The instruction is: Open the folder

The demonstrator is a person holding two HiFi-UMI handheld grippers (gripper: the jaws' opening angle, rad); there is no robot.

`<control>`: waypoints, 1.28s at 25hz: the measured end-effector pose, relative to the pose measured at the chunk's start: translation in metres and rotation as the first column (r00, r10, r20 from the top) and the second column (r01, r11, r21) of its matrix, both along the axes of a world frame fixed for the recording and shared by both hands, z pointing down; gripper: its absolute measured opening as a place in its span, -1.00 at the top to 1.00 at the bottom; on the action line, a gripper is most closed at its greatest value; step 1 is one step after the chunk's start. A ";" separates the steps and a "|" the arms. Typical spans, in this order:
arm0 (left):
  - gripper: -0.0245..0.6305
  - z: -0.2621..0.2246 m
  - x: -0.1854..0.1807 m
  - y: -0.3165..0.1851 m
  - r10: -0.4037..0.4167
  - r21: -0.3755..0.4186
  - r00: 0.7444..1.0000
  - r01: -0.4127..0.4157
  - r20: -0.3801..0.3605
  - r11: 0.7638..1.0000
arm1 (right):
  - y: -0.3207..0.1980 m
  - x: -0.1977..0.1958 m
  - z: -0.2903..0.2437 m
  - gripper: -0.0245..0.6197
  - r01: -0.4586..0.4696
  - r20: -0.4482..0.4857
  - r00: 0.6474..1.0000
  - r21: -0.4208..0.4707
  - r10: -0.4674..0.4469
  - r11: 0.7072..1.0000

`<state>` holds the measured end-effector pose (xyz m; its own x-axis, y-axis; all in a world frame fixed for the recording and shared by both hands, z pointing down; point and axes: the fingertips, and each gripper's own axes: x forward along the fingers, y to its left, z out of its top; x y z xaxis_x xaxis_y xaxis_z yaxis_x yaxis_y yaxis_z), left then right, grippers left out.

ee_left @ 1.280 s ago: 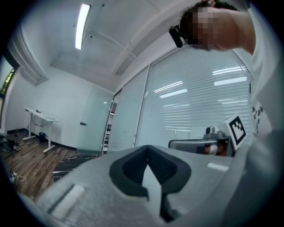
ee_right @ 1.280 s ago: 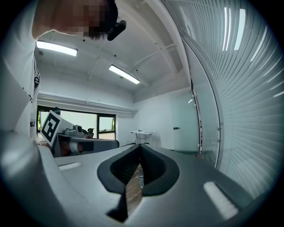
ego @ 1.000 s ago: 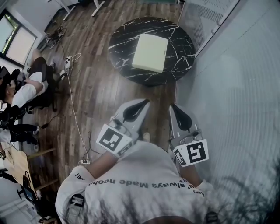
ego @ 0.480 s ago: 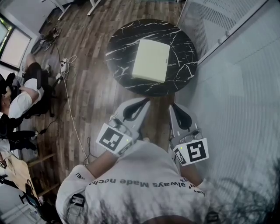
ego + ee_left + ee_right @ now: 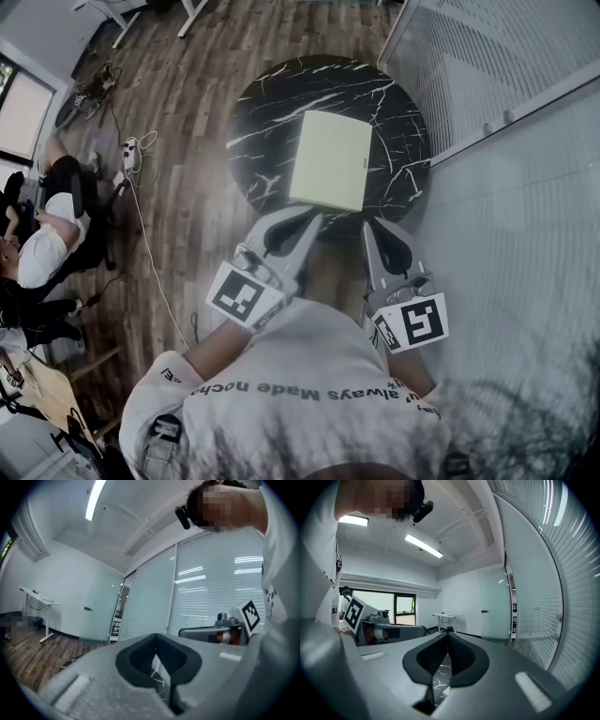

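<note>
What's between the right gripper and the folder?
Only a bare sliver of the black marble table, seen in the head view. The right gripper, shut and empty, has nothing standing between it and the folder.

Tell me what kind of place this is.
Probably an office: a glass partition with blinds, a person seated in a chair, a strip ceiling light, and a round marble table.

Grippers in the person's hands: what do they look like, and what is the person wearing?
Both the left gripper and the right gripper are pale grey shells tapering to a point, with black padding inside the jaws. Each carries a white cube with black square markers. The person wears a white top with dark lettering across it.
</note>
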<state>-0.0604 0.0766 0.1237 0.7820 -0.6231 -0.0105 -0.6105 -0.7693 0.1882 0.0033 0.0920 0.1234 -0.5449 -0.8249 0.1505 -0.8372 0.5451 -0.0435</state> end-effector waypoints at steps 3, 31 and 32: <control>0.92 -0.001 -0.010 -0.034 0.003 -0.008 1.000 -0.003 0.005 1.000 | -0.033 -0.010 -0.002 0.92 -0.002 -0.009 1.000 0.002 0.002 1.000; 0.92 0.054 0.011 -0.131 0.020 -0.093 0.995 -0.011 0.098 0.996 | -0.124 0.022 0.039 0.92 -0.046 -0.004 0.999 -0.077 0.046 0.996; 0.92 0.060 0.016 -0.133 0.020 -0.101 0.994 -0.009 0.109 0.995 | -0.126 0.028 0.043 0.92 -0.049 -0.005 0.999 -0.088 0.049 0.995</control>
